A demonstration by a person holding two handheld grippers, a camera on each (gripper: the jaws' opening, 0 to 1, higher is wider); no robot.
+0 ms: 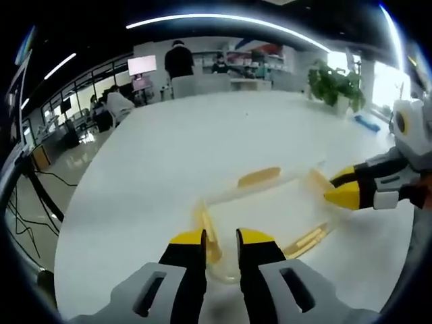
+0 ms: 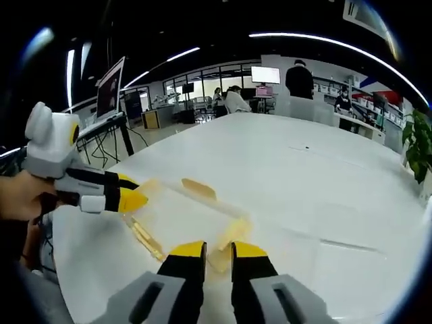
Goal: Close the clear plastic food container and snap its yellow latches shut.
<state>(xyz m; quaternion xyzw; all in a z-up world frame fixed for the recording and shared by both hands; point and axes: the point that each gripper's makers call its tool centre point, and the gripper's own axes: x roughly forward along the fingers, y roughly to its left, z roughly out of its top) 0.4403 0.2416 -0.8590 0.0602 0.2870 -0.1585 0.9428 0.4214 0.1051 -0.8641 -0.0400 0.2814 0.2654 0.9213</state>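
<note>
The clear plastic container (image 1: pixel 270 206) lies flat on the white table, with yellow latches (image 1: pixel 260 177) around its rim. My left gripper (image 1: pixel 221 237) is at its near short end, jaws drawn close on the yellow latch (image 1: pixel 212 246) between them. My right gripper (image 1: pixel 335 187) comes in from the right at the opposite end latch (image 1: pixel 317 179). In the right gripper view the container (image 2: pixel 185 216) lies ahead. My right gripper (image 2: pixel 218 251) is narrowly shut on the near latch (image 2: pixel 231 236), and the left gripper (image 2: pixel 133 193) is at the far end.
The white table (image 1: pixel 223 135) stretches far beyond the container. A potted plant (image 1: pixel 334 86) and a blue object (image 1: pixel 368 122) sit at its far right. People, desks and monitors (image 2: pixel 264 74) stand past the table. A hand (image 2: pixel 20 196) holds the left gripper.
</note>
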